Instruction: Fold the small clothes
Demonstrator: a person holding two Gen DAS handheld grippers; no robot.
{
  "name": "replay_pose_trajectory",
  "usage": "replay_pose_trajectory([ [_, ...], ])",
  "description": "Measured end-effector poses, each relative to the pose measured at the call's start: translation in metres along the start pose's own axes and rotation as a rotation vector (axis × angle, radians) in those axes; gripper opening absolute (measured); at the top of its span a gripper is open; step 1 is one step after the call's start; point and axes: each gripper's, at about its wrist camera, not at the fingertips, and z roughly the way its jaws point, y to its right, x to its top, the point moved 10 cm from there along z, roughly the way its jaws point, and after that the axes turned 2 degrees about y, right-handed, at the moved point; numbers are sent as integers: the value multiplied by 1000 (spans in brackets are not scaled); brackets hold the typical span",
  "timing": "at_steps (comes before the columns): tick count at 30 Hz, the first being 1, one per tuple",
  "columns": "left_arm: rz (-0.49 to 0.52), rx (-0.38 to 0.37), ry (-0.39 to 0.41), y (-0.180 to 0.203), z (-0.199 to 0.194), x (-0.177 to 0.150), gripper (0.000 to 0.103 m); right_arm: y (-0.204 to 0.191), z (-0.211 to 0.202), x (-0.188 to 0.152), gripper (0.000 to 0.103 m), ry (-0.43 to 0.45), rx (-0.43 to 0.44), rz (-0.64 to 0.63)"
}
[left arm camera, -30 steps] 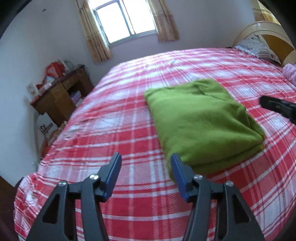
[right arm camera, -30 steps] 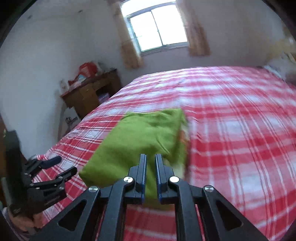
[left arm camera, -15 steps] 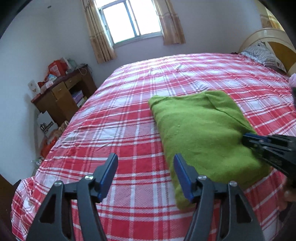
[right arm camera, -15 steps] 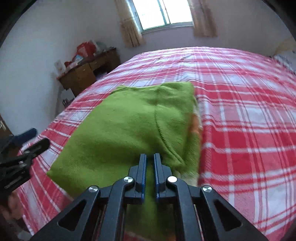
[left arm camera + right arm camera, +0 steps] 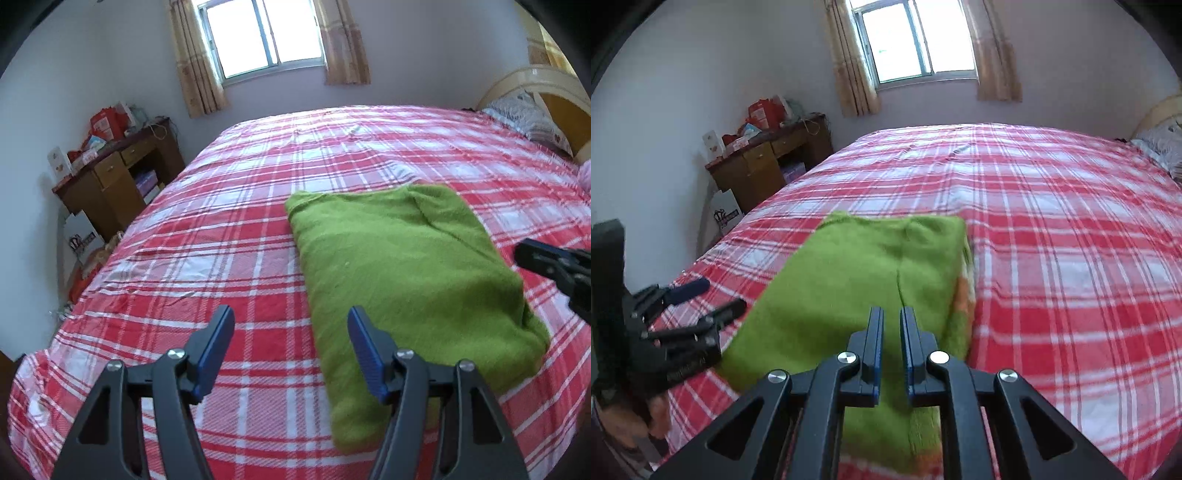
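A green folded garment (image 5: 406, 273) lies flat on the red plaid bed (image 5: 221, 236). It also shows in the right wrist view (image 5: 857, 280), with an orange and white edge on its right side. My left gripper (image 5: 291, 328) is open and empty, hovering just above the bed at the garment's near left edge. My right gripper (image 5: 891, 325) is shut with nothing between its fingers, above the garment's near end. In the left wrist view the right gripper (image 5: 550, 258) sits at the garment's right side.
A wooden desk (image 5: 118, 177) with red bags and boxes stands by the wall left of the bed. A window with curtains (image 5: 266, 37) is behind the bed. A pillow and headboard (image 5: 532, 118) are at the far right.
The right gripper swept over the garment and pulled back toward its near end, staying shut. The left gripper stayed open and shifted slightly; the garment now lies flatter.
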Motion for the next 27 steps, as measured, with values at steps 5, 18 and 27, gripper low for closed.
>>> replay_pose_trajectory([
  [5, 18, -13, -15, 17, 19, -4, 67, 2, 50, -4, 9, -100, 9, -22],
  [18, 2, -125, -47, 0, 18, -23, 91, 44, 43, -23, 8, -100, 108, 227],
  [27, -211, -223, -9, -33, 32, 28, 92, 63, 2, -18, 67, -28, 53, 258],
])
